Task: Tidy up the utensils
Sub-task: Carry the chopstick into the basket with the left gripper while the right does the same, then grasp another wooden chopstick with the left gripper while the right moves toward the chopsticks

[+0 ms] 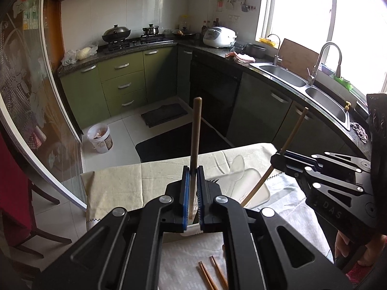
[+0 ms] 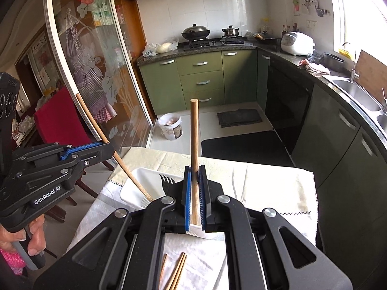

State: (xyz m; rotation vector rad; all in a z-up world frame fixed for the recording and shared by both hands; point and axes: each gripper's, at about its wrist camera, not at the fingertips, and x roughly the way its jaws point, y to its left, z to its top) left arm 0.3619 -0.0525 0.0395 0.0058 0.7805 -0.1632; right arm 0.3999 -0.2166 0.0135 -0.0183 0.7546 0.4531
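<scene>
- Above the white tray [image 1: 262, 194], our left claw [image 1: 192, 188] clamps a wooden-handled utensil [image 1: 195, 130] upright.
- Our right claw [image 2: 194, 193] grips another wooden handle [image 2: 194, 133].

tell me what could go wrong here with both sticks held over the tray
1. Each tongs grips its wooden stick low, so the long upper part could pivot or slip: left tongs on its stick, right tongs on its stick.
2. Both sticks point down into the same white tray and could cross, or knock the black fork lying there.
</scene>
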